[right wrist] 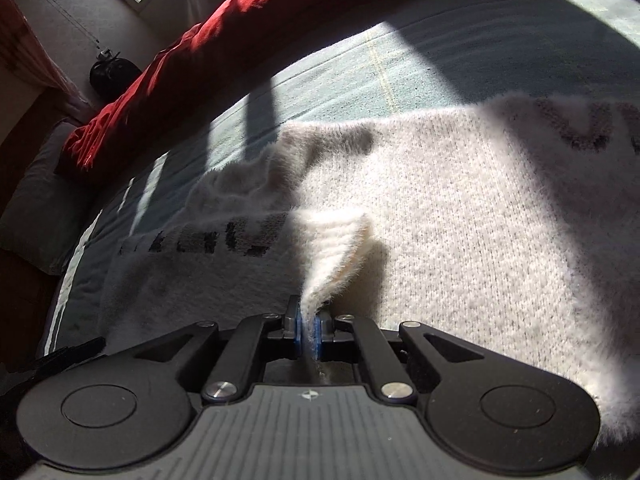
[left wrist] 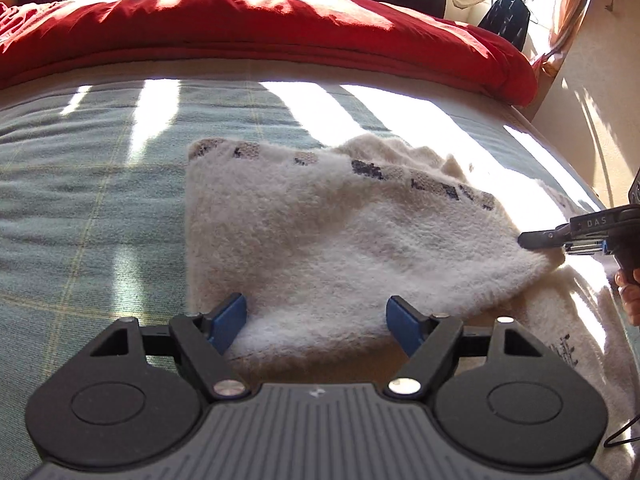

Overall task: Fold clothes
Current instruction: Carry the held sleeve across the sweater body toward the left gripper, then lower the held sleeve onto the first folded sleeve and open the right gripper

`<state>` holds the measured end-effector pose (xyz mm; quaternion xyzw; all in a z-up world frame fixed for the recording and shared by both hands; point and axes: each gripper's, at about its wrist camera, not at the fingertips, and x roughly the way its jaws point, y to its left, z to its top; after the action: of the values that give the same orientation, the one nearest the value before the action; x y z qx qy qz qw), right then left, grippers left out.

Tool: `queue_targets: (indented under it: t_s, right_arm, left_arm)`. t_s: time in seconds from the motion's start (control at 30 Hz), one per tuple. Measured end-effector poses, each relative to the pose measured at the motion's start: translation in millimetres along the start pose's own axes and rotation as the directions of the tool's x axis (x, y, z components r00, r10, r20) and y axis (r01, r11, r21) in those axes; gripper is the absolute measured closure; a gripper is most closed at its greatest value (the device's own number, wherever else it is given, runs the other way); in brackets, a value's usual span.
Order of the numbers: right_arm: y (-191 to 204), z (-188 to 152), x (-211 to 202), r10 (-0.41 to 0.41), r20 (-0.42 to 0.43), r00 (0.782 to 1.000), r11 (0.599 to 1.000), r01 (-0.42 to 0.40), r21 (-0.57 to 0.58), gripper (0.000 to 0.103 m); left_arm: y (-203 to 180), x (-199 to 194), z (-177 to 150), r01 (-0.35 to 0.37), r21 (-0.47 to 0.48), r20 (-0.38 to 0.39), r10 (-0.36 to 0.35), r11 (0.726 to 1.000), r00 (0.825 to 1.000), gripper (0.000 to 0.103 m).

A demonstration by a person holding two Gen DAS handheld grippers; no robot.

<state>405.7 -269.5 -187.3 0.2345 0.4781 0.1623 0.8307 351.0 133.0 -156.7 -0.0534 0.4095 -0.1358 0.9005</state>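
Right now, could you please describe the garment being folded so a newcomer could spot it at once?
On the pale green checked bedspread, below the red duvet, lies a fluffy cream knitted sweater. Only it has dark lettering, and the right gripper pinches its edge.
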Motion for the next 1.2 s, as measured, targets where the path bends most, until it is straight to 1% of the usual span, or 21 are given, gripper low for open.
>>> queue_targets:
  t_s: [0.07, 0.17, 0.2, 0.23, 0.3, 0.37, 0.4, 0.47, 0.5, 0.57, 0.67, 0.7, 0.77, 0.83, 0.9, 1.0, 1.1, 1.13, 1.17, 1.2]
  right_arm:
    - [-2, -2, -1, 0.0, 0.0, 1.0, 1.0, 0.0, -0.005, 0.098]
    - [0, -1, -7, -0.014, 0.005, 1.0, 1.0, 0.015, -0.019, 0.097]
    - [3, 1, -11, -0.031, 0.013, 0.999, 0.999, 0.032, -0.032, 0.095]
    - [8, 2, -17, -0.056, 0.03, 0.998, 0.997, 0.058, -0.053, 0.089]
    - [19, 7, -31, -0.088, 0.08, 0.993, 0.991, 0.096, -0.097, 0.087]
    - [31, 12, -40, -0.064, 0.112, 0.992, 0.988, 0.079, -0.133, 0.087]
    - [39, 13, -40, -0.045, 0.11, 0.993, 0.986, 0.062, -0.155, 0.087]
    - [59, 14, -32, -0.01, 0.075, 0.997, 0.974, 0.027, -0.224, 0.086]
    - [68, 12, -24, -0.012, 0.058, 0.998, 0.965, 0.027, -0.26, 0.086]
    - [82, 4, -6, -0.041, 0.021, 0.999, 0.942, 0.046, -0.332, 0.086]
    - [86, -15, 17, -0.108, -0.042, 0.993, 0.917, 0.084, -0.39, 0.085]
    - [84, -19, 19, -0.111, -0.039, 0.993, 0.915, 0.086, -0.395, 0.084]
    - [77, -26, 17, -0.088, -0.019, 0.996, 0.919, 0.074, -0.387, 0.084]
    - [70, -24, 14, -0.071, -0.029, 0.997, 0.937, 0.056, -0.344, 0.084]
    - [65, -22, 13, -0.054, -0.037, 0.998, 0.953, 0.041, -0.3, 0.084]
    - [65, -25, 14, -0.056, -0.026, 0.998, 0.956, 0.046, -0.289, 0.084]
    - [64, -28, 13, -0.055, -0.012, 0.998, 0.962, 0.05, -0.27, 0.083]
    - [63, -29, 13, -0.054, -0.008, 0.999, 0.964, 0.05, -0.262, 0.083]
    - [63, -31, 12, -0.052, -0.004, 0.999, 0.965, 0.05, -0.256, 0.083]
    - [62, -31, 12, -0.05, -0.001, 0.999, 0.966, 0.048, -0.253, 0.083]
  left_arm:
    - [3, 6, -5, 0.006, -0.009, -0.012, -0.006, 1.0, 1.0, 0.026]
    - [-3, 1, 2, -0.009, 0.036, -0.03, 0.01, 0.999, 1.0, 0.026]
    - [-5, -1, 6, -0.013, 0.048, -0.036, 0.014, 0.999, 0.999, 0.026]
    - [-6, -4, 11, -0.013, 0.061, -0.029, 0.015, 0.998, 0.999, 0.026]
    - [-8, -8, 22, -0.011, 0.089, 0.0, 0.011, 0.996, 1.0, 0.026]
    - [-7, -5, 36, -0.014, 0.1, 0.021, 0.012, 0.995, 1.0, 0.026]
    - [-6, 0, 43, -0.015, 0.1, 0.023, 0.013, 0.995, 1.0, 0.026]
    - [-2, 14, 55, -0.016, 0.086, 0.018, 0.015, 0.996, 1.0, 0.026]
    - [1, 23, 57, -0.017, 0.075, 0.008, 0.017, 0.997, 1.0, 0.026]
    - [8, 40, 59, -0.021, 0.048, -0.022, 0.022, 0.999, 1.0, 0.026]
    - [8, 46, 52, -0.031, 0.063, -0.03, 0.033, 0.998, 0.999, 0.026]
    - [8, 47, 49, -0.034, 0.07, -0.031, 0.037, 0.997, 0.999, 0.025]
    - [8, 49, 44, -0.042, 0.085, -0.033, 0.045, 0.996, 0.998, 0.025]
    - [7, 45, 51, -0.04, 0.092, -0.029, 0.043, 0.995, 0.999, 0.026]
    - [9, 43, 62, -0.043, 0.084, -0.002, 0.043, 0.996, 0.999, 0.025]
    - [18, 59, 78, -0.054, 0.061, 0.017, 0.053, 0.997, 0.998, 0.026]
    - [28, 83, 84, -0.065, 0.039, -0.002, 0.065, 0.997, 0.998, 0.025]
    - [30, 90, 84, -0.07, 0.027, -0.013, 0.071, 0.997, 0.997, 0.024]
    - [31, 94, 84, -0.068, 0.019, -0.016, 0.068, 0.998, 0.998, 0.02]
    - [29, 93, 85, -0.068, 0.02, -0.017, 0.068, 0.998, 0.998, 0.019]
